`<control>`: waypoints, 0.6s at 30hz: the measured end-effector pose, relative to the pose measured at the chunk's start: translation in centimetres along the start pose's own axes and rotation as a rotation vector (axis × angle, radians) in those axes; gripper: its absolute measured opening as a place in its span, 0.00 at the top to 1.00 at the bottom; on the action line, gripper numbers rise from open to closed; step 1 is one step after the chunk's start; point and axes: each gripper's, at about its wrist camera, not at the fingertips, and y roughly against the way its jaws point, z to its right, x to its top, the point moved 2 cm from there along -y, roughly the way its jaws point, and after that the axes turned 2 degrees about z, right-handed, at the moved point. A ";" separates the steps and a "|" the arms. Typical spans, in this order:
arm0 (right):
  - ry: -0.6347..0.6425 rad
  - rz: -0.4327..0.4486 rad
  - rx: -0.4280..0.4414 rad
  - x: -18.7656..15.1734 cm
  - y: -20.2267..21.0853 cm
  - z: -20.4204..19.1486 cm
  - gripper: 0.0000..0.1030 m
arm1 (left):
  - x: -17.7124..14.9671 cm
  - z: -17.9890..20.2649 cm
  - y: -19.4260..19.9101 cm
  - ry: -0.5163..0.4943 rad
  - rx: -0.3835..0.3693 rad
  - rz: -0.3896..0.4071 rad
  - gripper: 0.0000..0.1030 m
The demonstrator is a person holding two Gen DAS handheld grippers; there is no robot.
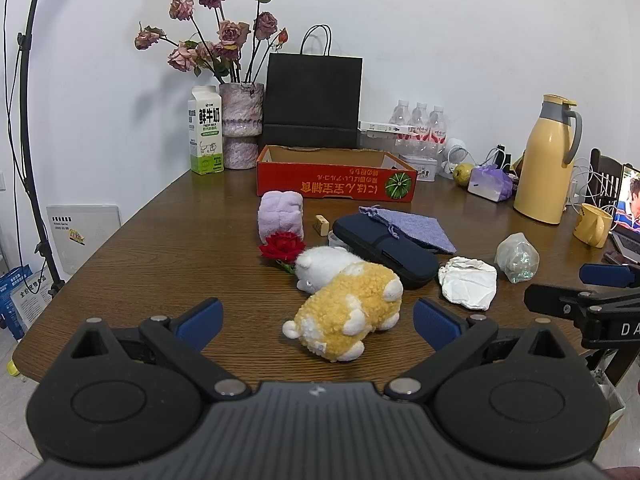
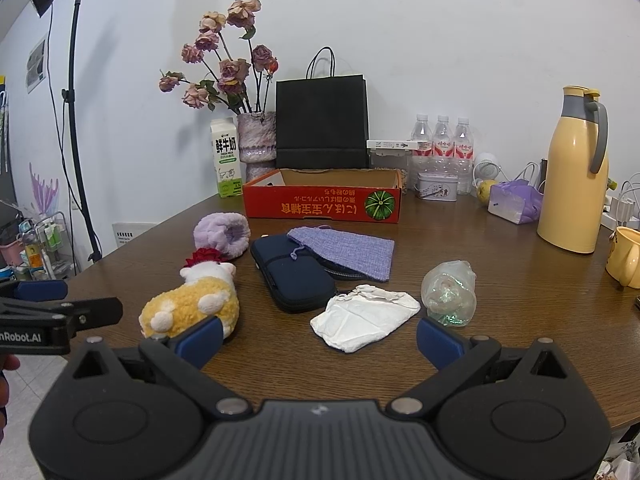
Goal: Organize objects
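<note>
A yellow-and-white plush toy (image 1: 352, 316) (image 2: 192, 304) lies on the brown table (image 1: 160, 248) just beyond my left gripper (image 1: 318, 322), which stands open and empty. Behind the plush are a red fabric rose (image 1: 282, 245), a lilac fluffy roll (image 1: 280, 216) (image 2: 224, 236), a navy zip case (image 1: 384, 250) (image 2: 294, 274), a purple woven pouch (image 1: 412, 226) (image 2: 348, 254), a crumpled white packet (image 1: 468, 282) (image 2: 364, 316) and a clear plastic bag (image 1: 518, 258) (image 2: 450, 294). My right gripper (image 2: 320, 338) is open, empty, in front of the white packet. An open red cardboard box (image 1: 336, 182) (image 2: 324, 200) sits farther back.
Along the wall stand a milk carton (image 1: 206, 130), a vase of dried roses (image 1: 240, 124), a black paper bag (image 1: 312, 100) and water bottles (image 2: 442, 140). At the right are a yellow thermos jug (image 2: 572, 168), a yellow mug (image 2: 624, 258) and cables. A light stand (image 2: 76, 120) is left.
</note>
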 end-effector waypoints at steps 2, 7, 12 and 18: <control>0.000 0.000 0.000 0.0 0.0 0.0 0.00 | -0.1 0.1 0.0 -0.001 0.000 0.002 0.00; 0.000 -0.001 0.000 0.0 0.0 0.0 0.00 | -0.1 0.1 0.0 -0.001 0.001 0.001 0.00; 0.000 0.000 -0.001 0.0 0.0 0.0 0.00 | -0.1 0.1 0.0 -0.001 0.001 0.002 0.00; 0.001 0.001 0.000 0.0 0.1 0.0 0.00 | -0.1 0.1 0.0 0.000 0.000 0.001 0.00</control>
